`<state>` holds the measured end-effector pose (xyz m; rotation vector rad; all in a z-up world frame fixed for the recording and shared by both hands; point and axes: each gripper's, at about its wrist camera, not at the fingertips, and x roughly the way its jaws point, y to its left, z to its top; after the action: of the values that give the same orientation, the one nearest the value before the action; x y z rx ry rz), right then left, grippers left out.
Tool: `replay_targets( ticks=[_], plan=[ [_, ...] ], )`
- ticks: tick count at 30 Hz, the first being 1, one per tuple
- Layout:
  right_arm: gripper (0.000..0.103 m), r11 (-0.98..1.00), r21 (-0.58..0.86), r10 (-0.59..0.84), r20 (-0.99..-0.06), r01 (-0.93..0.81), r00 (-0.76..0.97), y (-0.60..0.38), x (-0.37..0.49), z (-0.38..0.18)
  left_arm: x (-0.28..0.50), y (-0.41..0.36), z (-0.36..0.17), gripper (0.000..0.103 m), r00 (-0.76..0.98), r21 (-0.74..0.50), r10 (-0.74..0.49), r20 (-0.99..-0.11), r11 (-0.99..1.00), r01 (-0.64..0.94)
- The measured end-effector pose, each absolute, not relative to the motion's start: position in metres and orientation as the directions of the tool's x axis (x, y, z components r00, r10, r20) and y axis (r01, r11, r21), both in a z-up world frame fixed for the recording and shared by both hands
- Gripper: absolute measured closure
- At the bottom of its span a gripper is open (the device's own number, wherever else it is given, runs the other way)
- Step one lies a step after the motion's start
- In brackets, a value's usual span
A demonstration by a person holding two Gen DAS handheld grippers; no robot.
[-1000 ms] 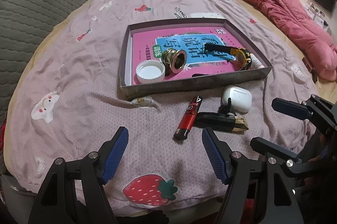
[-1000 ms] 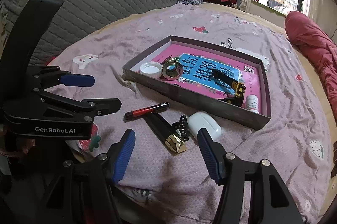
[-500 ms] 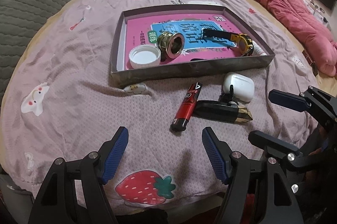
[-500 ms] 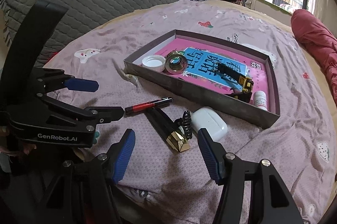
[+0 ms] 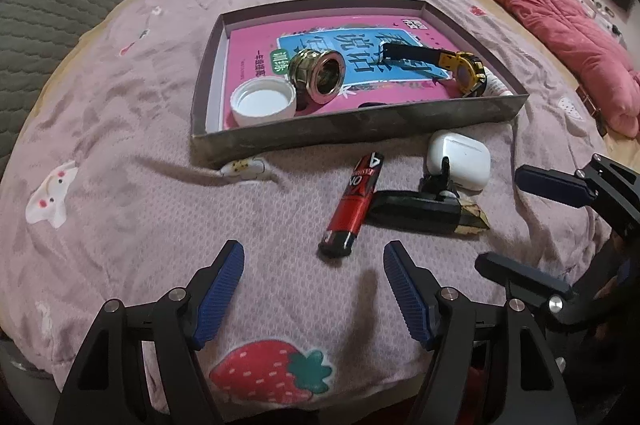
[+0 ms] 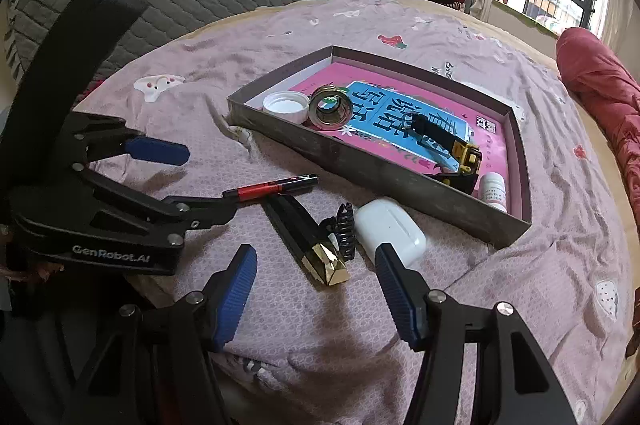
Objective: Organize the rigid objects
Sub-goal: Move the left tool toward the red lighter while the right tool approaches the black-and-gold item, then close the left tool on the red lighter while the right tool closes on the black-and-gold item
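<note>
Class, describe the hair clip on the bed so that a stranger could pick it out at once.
Find the shallow box on the pink bedspread. Just outside its near wall lies a white earbud case. The hair clip sits between that case and a black, gold-tipped stick: small, black, the only thing with teeth.

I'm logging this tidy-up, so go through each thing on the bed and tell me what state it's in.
Grey cardboard box tray: lidless, partly filled.
White plastic screw cap: in the tray, open side up.
Gold metal ring fitting: in the tray, on its side.
Black-and-yellow wristwatch: in the tray.
Red-and-black tube: lying loose on the bedspread.
White earbud case: closed, outside the tray.
Left gripper: open, empty.
Right gripper: open, empty.
</note>
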<state>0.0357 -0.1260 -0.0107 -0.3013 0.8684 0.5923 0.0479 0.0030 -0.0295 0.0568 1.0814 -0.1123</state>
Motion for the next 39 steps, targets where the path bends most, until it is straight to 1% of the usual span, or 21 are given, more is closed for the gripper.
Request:
replay_targets(
  ticks=[5,10,14,19,23,27,31,35,39],
  plan=[
    [0.042,0.796,-0.017,0.358,-0.792,-0.605,0.495,-0.125,0.038,-0.013,0.057,0.000,-0.036,0.029,0.458,0.015,-0.048,-0.888,0.991,0.132],
    [0.042,0.795,-0.015,0.360,-0.793,-0.606,0.491,-0.123,0.038,-0.014,0.064,0.001,-0.042,0.029,0.452,0.014,-0.044,-0.891,0.992,0.124],
    [0.042,0.790,-0.019,0.361,-0.793,-0.613,0.491,-0.120,0.040,-0.015,0.068,0.002,-0.043,0.032,0.450,0.003,-0.053,-0.891,0.992,0.123],
    [0.042,0.780,-0.072,0.339,-0.786,-0.621,0.517,-0.115,0.039,-0.016,0.074,0.001,-0.043,0.034,0.452,0.005,-0.056,-0.890,0.991,0.134],
    [0.042,0.756,-0.140,0.321,-0.772,-0.639,0.549,-0.107,0.036,-0.017,0.075,-0.002,-0.043,0.041,0.459,0.024,-0.050,-0.887,0.988,0.154],
    [0.042,0.725,-0.207,0.305,-0.758,-0.656,0.576,-0.098,0.032,-0.018,0.078,-0.003,-0.045,0.047,0.444,0.005,-0.071,-0.893,0.986,0.167],
    [0.042,0.691,-0.283,0.279,-0.745,-0.666,0.606,-0.089,0.032,-0.022,0.082,-0.004,-0.049,0.050,0.432,-0.008,-0.084,-0.898,0.985,0.174],
    [0.046,0.663,-0.324,0.272,-0.736,-0.675,0.620,-0.083,0.032,-0.025,0.087,-0.003,-0.051,0.055,0.428,-0.020,-0.095,-0.899,0.984,0.175],
    [0.049,0.643,-0.343,0.273,-0.733,-0.685,0.623,-0.078,0.035,-0.028,0.090,-0.001,-0.052,0.056,0.425,-0.031,-0.104,-0.899,0.984,0.175]
  ],
)
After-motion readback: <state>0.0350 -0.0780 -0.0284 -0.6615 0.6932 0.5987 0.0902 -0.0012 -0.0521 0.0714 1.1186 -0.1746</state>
